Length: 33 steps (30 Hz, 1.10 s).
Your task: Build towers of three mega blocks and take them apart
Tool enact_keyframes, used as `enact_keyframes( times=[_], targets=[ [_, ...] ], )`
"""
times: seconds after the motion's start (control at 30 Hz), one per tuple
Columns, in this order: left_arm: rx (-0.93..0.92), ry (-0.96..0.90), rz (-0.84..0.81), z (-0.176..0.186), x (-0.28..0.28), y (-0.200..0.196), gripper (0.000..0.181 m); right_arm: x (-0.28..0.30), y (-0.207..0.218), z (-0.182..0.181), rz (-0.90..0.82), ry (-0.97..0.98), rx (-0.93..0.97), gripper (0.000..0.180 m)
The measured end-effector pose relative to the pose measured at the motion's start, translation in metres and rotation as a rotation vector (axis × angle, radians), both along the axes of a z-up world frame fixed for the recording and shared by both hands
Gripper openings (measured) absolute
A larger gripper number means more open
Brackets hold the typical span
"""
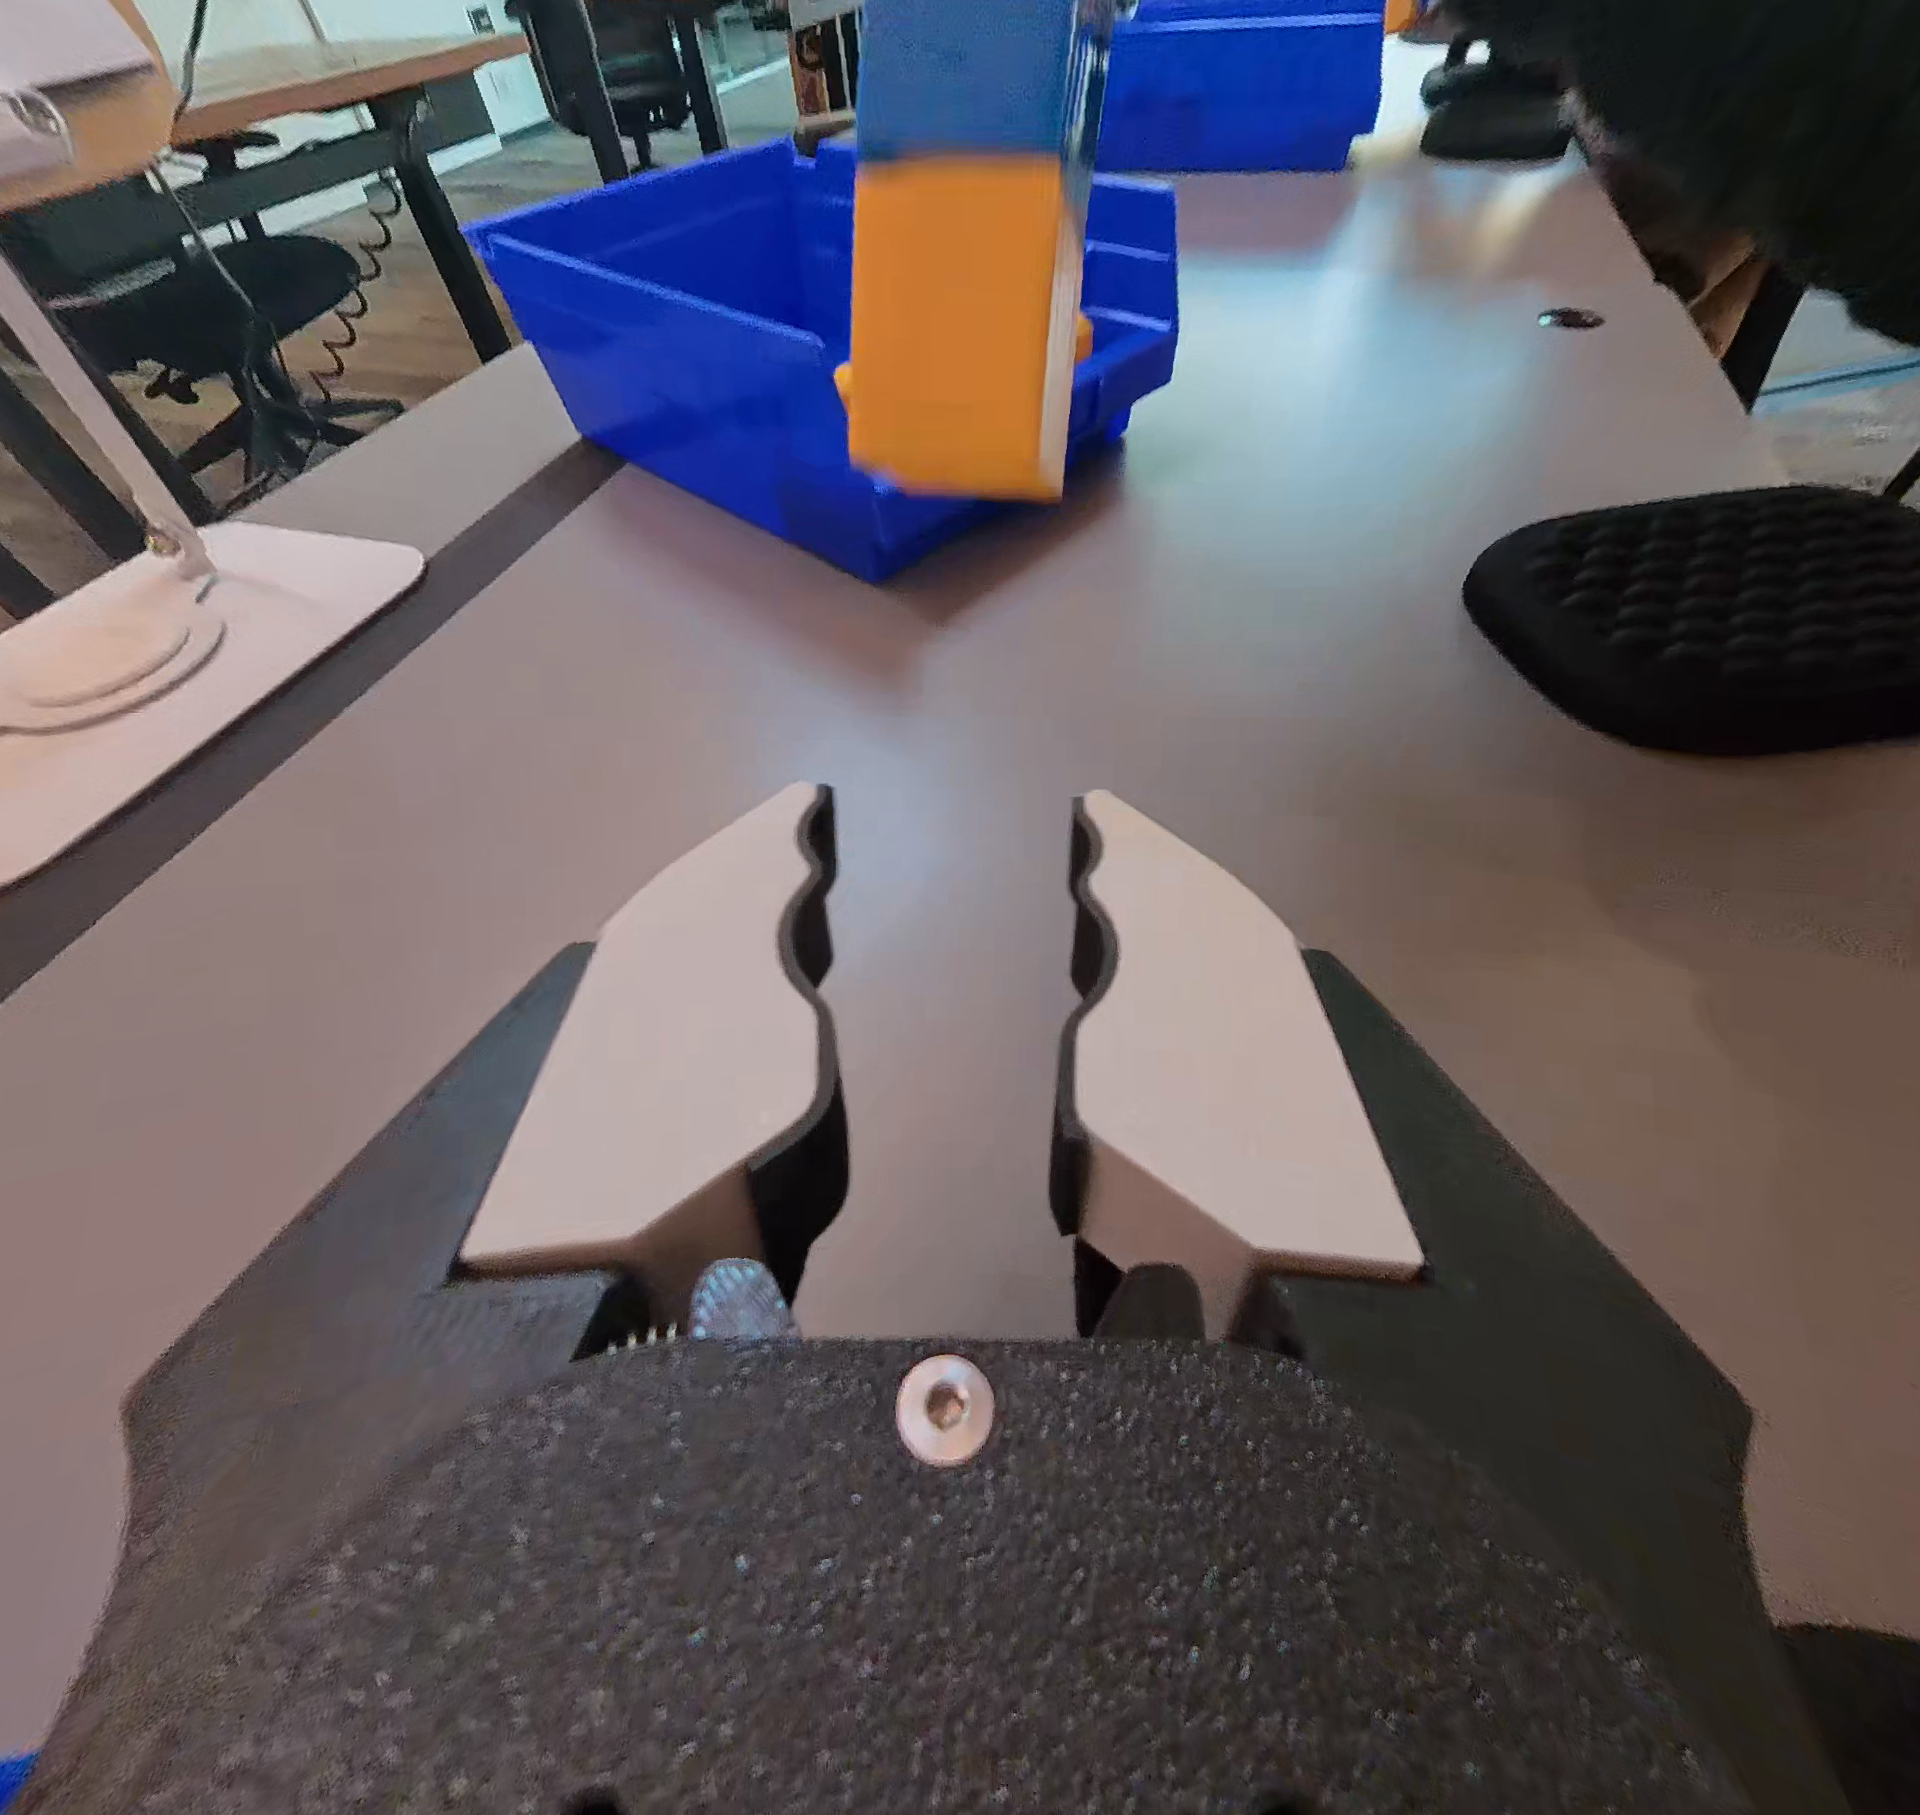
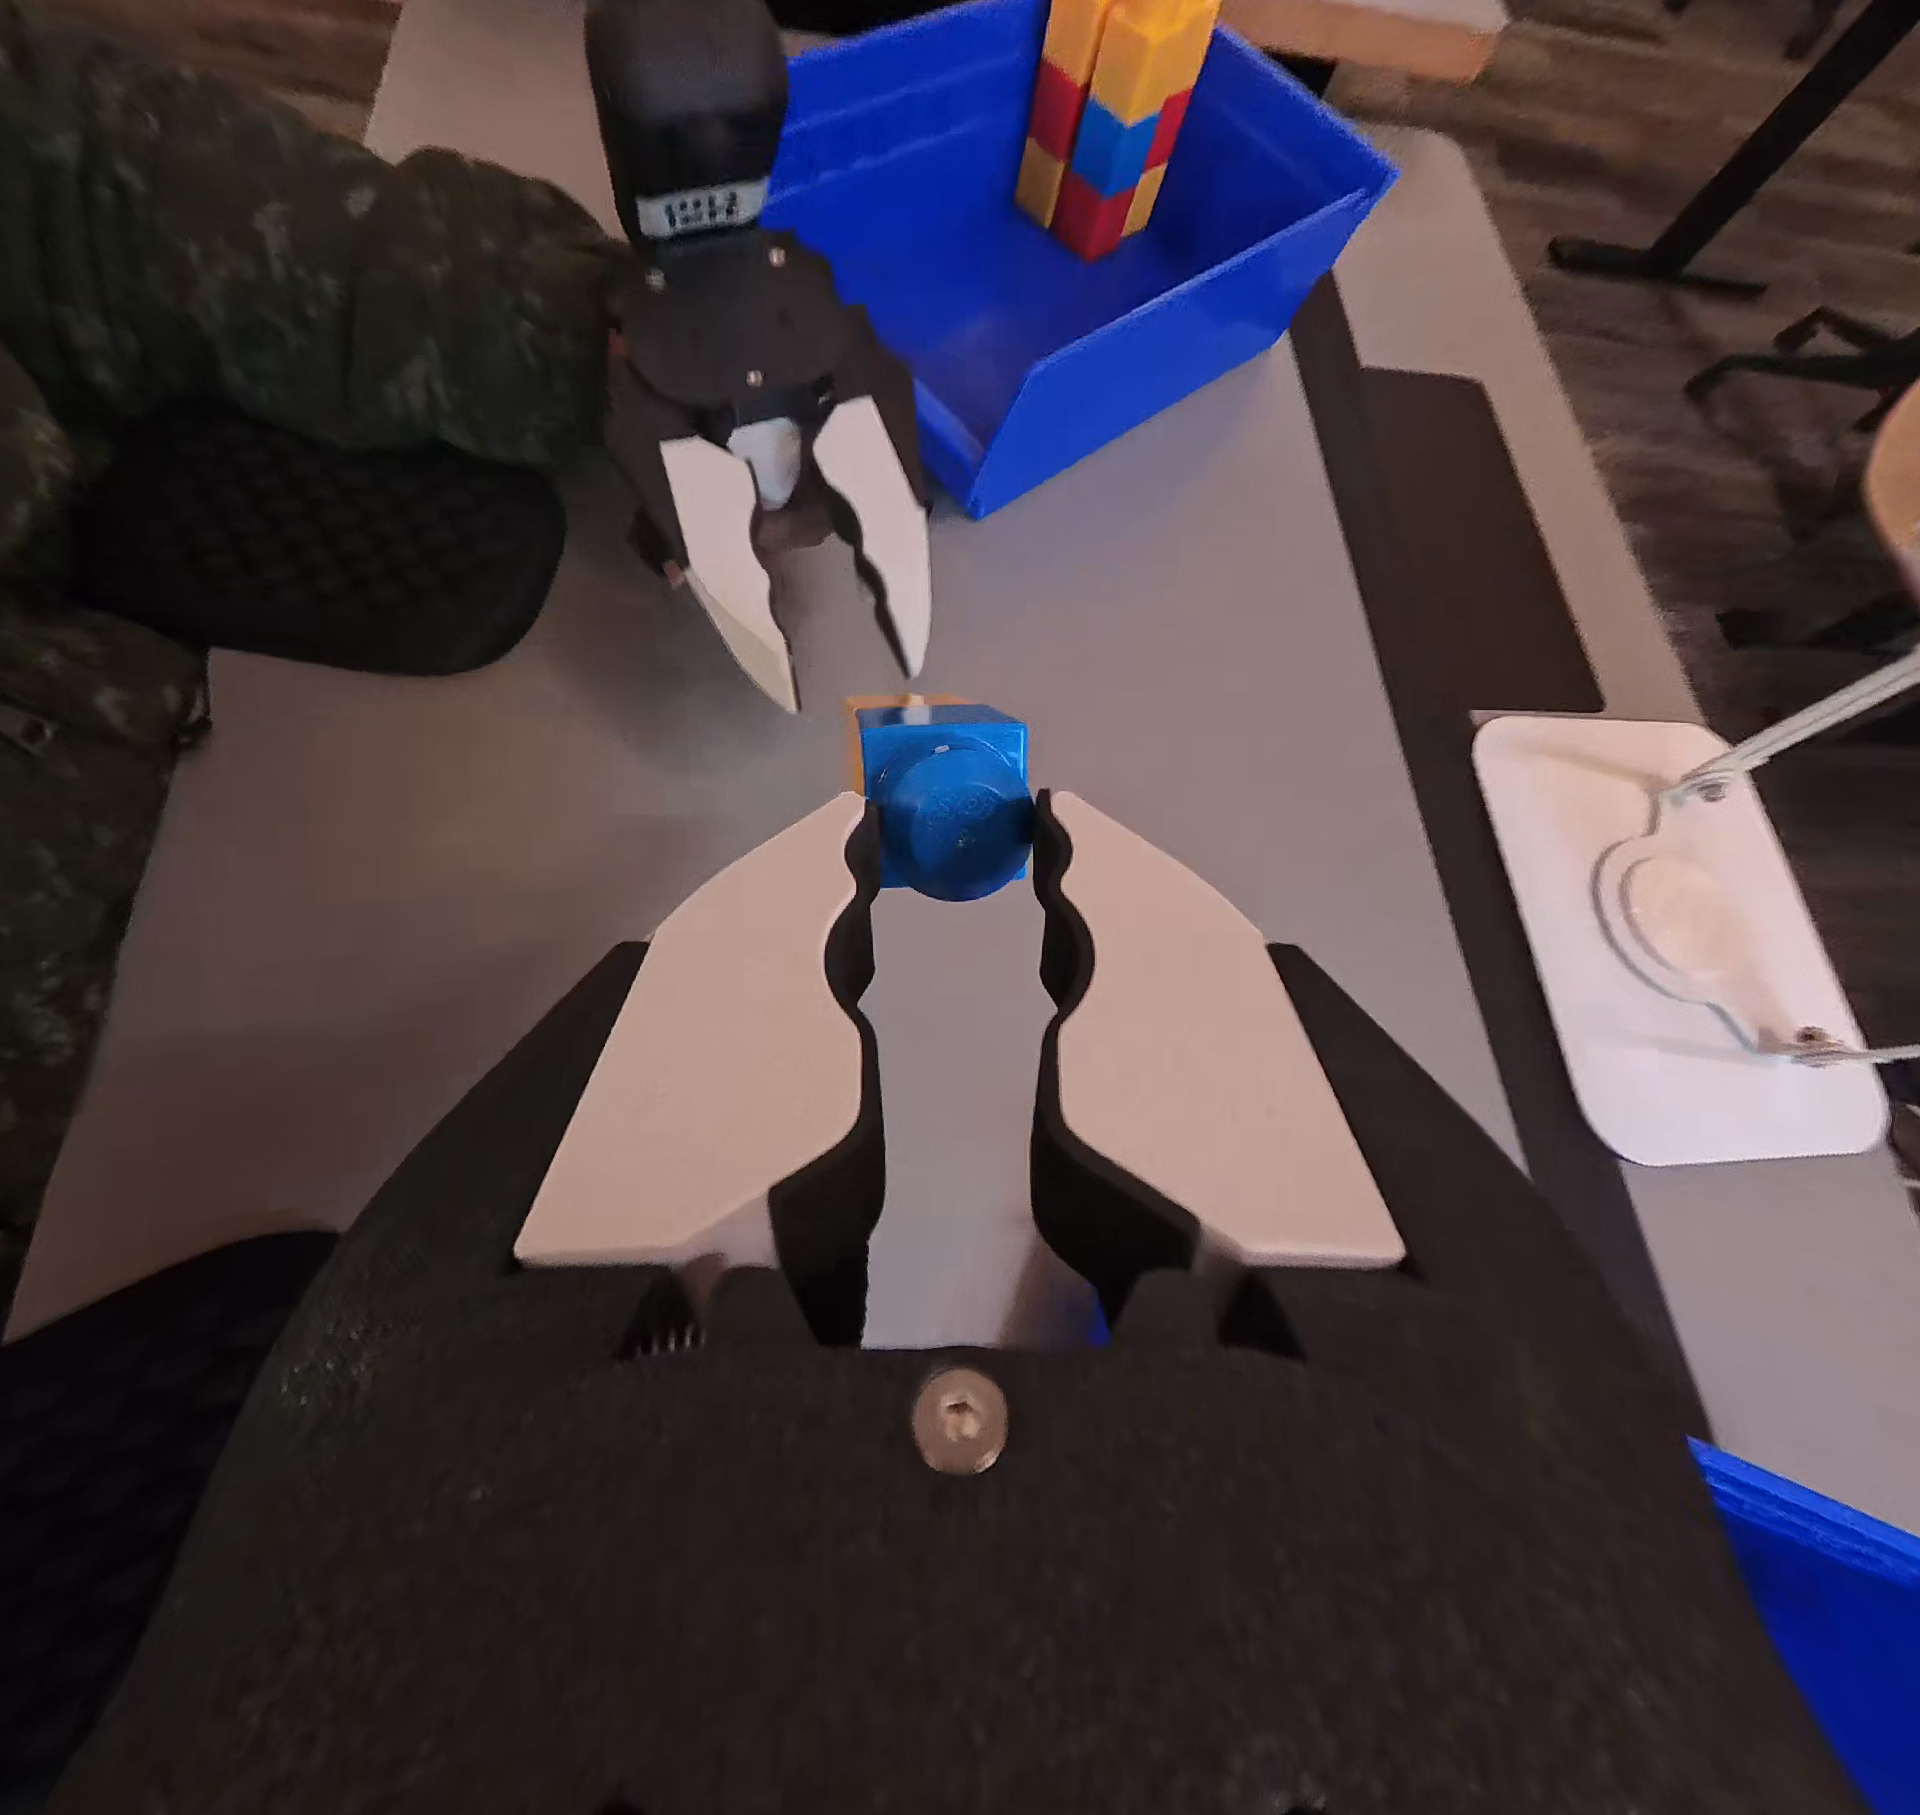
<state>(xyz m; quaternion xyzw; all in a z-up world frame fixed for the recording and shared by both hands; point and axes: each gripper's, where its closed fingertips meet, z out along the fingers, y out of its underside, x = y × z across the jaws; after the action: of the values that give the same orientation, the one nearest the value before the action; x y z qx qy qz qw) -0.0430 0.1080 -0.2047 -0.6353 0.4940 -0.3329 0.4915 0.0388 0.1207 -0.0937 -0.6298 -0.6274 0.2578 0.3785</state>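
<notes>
I've got the right gripper (image 2: 951, 809) clamped on the blue block (image 2: 951, 809) w/ an orange block (image 1: 951, 326) below, held clear of the table (image 1: 1143, 622). Left gripper (image 1: 951, 820) waits nearby, jaws apart and empty, prob. to grab the lower block. Finished towers (image 2: 1117, 103) sit in the bin (image 2: 1091, 415), out of the way.

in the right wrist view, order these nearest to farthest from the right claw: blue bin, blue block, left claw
1. blue block, gripped between the right claw tips.
2. left claw, just beyond, to the left.
3. blue bin, far back, right of centre.
</notes>
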Motion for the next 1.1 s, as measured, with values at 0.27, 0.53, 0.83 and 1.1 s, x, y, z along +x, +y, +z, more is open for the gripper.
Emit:
enact_keyframes(
  times=[0.27, 0.53, 0.83, 1.1],
  targets=[
    [0.033, 0.01, -0.045, 0.002, 0.026, -0.021, 0.038, -0.045, -0.03, -0.048, 0.134, -0.046, -0.081, 0.028],
    [0.03, 0.223, -0.036, -0.033, 0.006, -0.011, 0.037, -0.035, -0.019, 0.01, 0.133, 0.133, -0.077, 0.028],
    [0.008, 0.176, -0.009, -0.026, 0.007, -0.006, 0.037, 0.128, 0.151, 0.042, -0.733, -0.149, 0.415, 0.028],
    [-0.02, 0.173, -0.006, -0.032, 0.006, -0.004, 0.037, 0.188, 0.182, -0.106, -0.8, -0.525, 0.067, 0.029]
  ],
)
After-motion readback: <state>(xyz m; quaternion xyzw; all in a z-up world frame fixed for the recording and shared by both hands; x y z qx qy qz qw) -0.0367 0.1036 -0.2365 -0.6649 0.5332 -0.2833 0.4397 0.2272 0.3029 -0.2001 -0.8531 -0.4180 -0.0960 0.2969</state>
